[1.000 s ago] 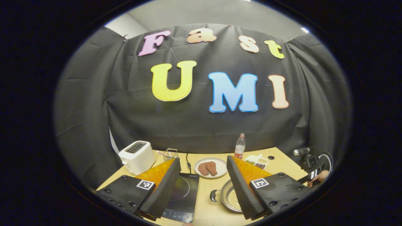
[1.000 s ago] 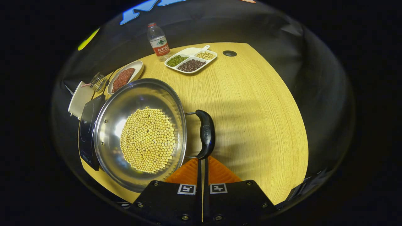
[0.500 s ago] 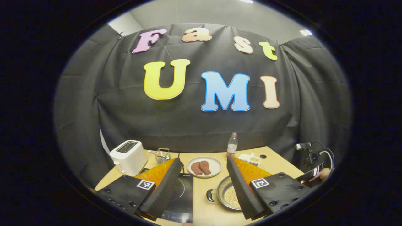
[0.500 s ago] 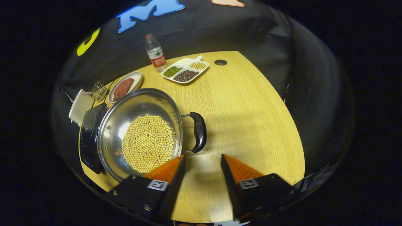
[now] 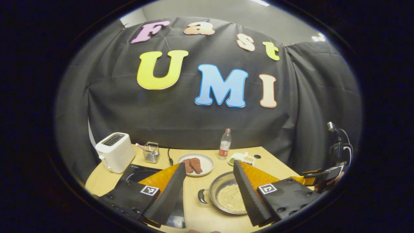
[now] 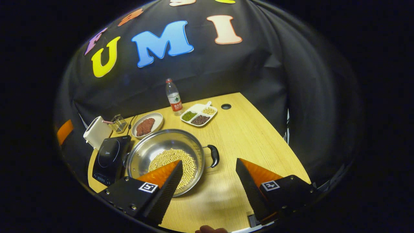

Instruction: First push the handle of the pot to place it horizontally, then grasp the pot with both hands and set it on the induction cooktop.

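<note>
Beans, small and pale yellow, fill the bottom of the round steel pot (image 6: pixel 165 155), which sits on the light wooden worktop (image 6: pixel 258 139) just right of the flat black induction cooktop (image 6: pixel 110 157), with a black side handle (image 6: pixel 214 156) on its right. Left tongs (image 5: pixel 208 191) and right tongs (image 6: pixel 207 184) both hang above the worktop, spread wide and holding nothing. Behind stand a white toaster (image 6: pixel 95 132), a white plate of reddish meat (image 6: pixel 147 124) and a clear plastic bottle (image 6: pixel 174 97).

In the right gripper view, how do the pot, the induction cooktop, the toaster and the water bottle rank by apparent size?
1. pot
2. induction cooktop
3. toaster
4. water bottle
The bottle stands farthest back, so its true rank is unsure.
</note>
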Motion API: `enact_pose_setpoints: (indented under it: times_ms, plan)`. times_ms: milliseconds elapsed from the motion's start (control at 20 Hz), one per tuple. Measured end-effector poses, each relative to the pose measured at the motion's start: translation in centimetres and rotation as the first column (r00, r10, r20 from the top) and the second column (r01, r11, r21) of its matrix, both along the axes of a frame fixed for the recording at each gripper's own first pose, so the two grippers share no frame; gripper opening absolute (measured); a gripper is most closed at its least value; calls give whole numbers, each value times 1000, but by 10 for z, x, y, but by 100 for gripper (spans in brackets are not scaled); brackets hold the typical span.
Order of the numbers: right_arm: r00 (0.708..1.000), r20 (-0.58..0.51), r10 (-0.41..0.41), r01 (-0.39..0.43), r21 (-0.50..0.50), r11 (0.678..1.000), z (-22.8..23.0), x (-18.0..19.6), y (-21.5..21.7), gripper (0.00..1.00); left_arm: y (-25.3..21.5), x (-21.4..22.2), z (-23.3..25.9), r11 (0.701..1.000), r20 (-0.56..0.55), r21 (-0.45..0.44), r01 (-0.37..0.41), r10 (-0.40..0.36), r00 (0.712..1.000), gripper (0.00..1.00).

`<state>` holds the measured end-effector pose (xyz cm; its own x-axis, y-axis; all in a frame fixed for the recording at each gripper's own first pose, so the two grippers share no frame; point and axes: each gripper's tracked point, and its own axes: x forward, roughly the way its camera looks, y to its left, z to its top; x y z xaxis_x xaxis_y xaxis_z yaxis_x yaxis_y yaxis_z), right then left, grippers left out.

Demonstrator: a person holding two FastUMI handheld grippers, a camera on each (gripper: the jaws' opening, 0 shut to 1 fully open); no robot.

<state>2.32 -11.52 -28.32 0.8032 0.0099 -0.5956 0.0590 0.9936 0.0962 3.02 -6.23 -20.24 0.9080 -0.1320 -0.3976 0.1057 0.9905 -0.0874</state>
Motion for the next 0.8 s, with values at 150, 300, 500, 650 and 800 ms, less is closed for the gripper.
enact_pose_setpoints:
  times_ms: [150, 300, 500, 650, 800]
  plan:
    - [998, 52, 35, -34, -14, 999, 1, 11, 5, 100, -11, 0, -38, 1000, -64, 4, -25, 25, 998, 93]
    - [996, 66, 64, -61, -40, 997, -15, 25, 4, 100, -23, 6, -76, 999, -107, 23, -30, 32, 994, 96]
    - [995, 66, 80, -77, -50, 996, -45, 44, 0, 100, -20, 12, -129, 996, -153, 66, -54, 63, 986, 94]
    - [994, 68, 81, -76, -64, 995, -62, 57, -7, 100, -14, 16, -166, 993, -198, 93, -73, 90, 976, 97]
    - [996, 39, 77, -74, -64, 995, -82, 65, -10, 100, -7, 23, -203, 992, -253, 95, -85, 107, 962, 95]
